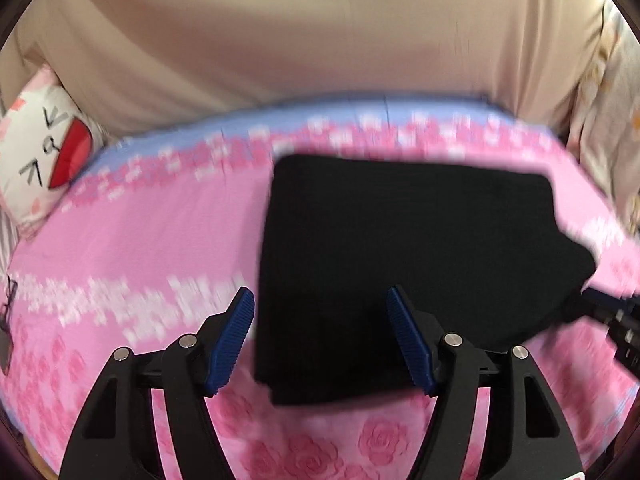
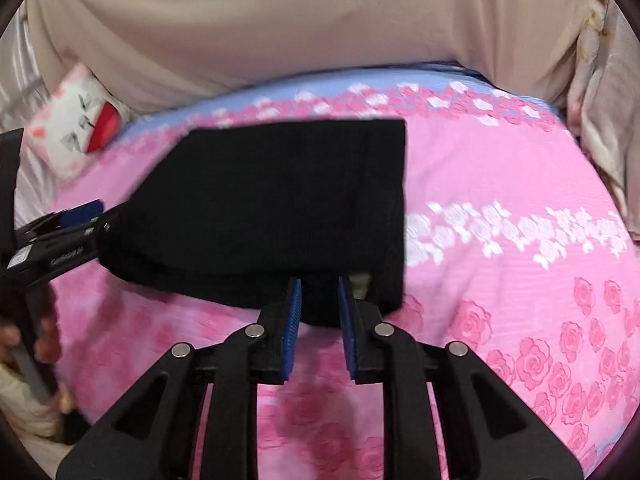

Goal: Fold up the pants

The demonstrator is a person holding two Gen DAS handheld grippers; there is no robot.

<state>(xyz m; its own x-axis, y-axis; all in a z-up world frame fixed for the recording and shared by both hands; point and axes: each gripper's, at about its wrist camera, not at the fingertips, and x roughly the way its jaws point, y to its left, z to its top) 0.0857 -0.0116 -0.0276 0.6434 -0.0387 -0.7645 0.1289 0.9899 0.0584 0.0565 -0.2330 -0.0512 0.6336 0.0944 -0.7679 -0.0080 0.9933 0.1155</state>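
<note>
While the left tool (image 1: 320, 336) stands wide open, its blue pads straddle the near-left edge of the pants (image 1: 404, 264) without pressing on them; it holds nothing. The right tool (image 2: 319, 320) has its pads close together, with a narrow gap between them, at the near hem of the pants (image 2: 280, 208); dark cloth lies between the pads, but whether they pinch it cannot be told.

The pants lie as a black, already folded rectangle on the bed sheet (image 1: 140, 240), a pink sheet printed with roses. Relative to the pants, a white cushion (image 1: 44, 136) sits well apart at the far left, and a beige headboard (image 1: 320, 32) rises beyond the far edge.

Handling judgement: the cloth appears soft, light and limp, with several stacked layers. It will sag and slide apart if lifted by one layer. Take hold at the two near corners, gripping the full thickness of the stack, and keep both tools level while folding.
</note>
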